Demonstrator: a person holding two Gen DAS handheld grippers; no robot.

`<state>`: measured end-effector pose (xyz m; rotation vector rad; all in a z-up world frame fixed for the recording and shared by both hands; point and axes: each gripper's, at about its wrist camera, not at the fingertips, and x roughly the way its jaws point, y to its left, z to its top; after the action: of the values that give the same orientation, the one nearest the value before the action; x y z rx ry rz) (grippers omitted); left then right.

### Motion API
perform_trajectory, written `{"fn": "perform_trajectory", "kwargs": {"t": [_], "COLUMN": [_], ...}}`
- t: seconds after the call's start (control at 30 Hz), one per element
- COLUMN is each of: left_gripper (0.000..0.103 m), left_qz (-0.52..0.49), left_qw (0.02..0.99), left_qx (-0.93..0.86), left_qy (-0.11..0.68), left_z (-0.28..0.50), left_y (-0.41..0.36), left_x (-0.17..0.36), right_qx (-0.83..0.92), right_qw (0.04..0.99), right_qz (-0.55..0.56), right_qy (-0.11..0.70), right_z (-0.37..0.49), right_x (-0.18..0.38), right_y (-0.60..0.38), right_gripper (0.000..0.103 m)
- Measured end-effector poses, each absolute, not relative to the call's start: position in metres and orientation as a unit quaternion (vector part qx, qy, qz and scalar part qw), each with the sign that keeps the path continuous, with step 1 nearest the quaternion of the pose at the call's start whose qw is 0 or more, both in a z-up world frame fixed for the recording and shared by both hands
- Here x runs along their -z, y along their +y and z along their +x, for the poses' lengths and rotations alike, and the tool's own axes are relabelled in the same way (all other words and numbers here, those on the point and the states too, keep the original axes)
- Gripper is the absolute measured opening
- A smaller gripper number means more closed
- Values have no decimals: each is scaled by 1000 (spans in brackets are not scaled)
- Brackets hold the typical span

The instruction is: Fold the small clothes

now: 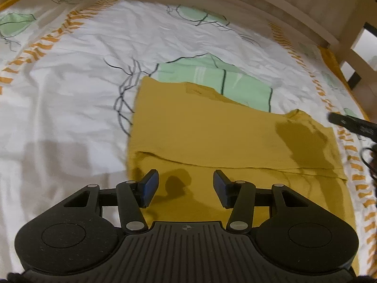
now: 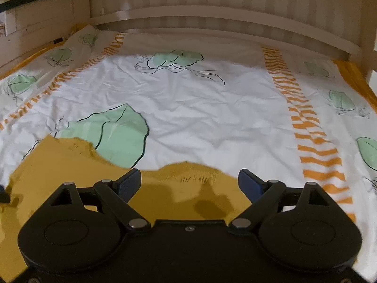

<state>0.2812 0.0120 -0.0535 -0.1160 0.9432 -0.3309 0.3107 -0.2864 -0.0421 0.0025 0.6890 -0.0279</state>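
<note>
— Black left tool (image 1: 185,189), blue pads spread, empty, hovers over what?
— Mustard garment (image 1: 212,136), folded flat on the bed's crumpled white sheet (image 1: 70,89) with green and orange print.
— Right tool (image 2: 188,185)?
— Spread wide, empty, above its far edge. Pale wooden bed frame (image 2: 223,18) beyond.

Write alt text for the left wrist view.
Open left tongs hover empty above a mustard-yellow garment lying flat, one fold across it, on a white bedsheet printed with green leaves and orange stripes. The right tongs' tip shows at the right edge.
</note>
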Motion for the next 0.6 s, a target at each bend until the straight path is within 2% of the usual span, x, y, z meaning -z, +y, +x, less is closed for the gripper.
{"fn": "perform_trajectory", "kwargs": {"t": [0.23,0.6], "left_gripper": [49,49], "left_qz": [-45,-29], "left_qw": [875,894], "left_qx": [165,130], "left_qy": [452,429], "left_z": [276,220], "left_y": [6,31], "left_x": [55,42], "right_qx": [11,19], "right_qw": [935,925], "right_qz": [53,114], "right_qy": [350,362], "right_z": [292,168], "right_x": [49,32], "right_y": [-293,-283], "right_gripper": [91,92]}}
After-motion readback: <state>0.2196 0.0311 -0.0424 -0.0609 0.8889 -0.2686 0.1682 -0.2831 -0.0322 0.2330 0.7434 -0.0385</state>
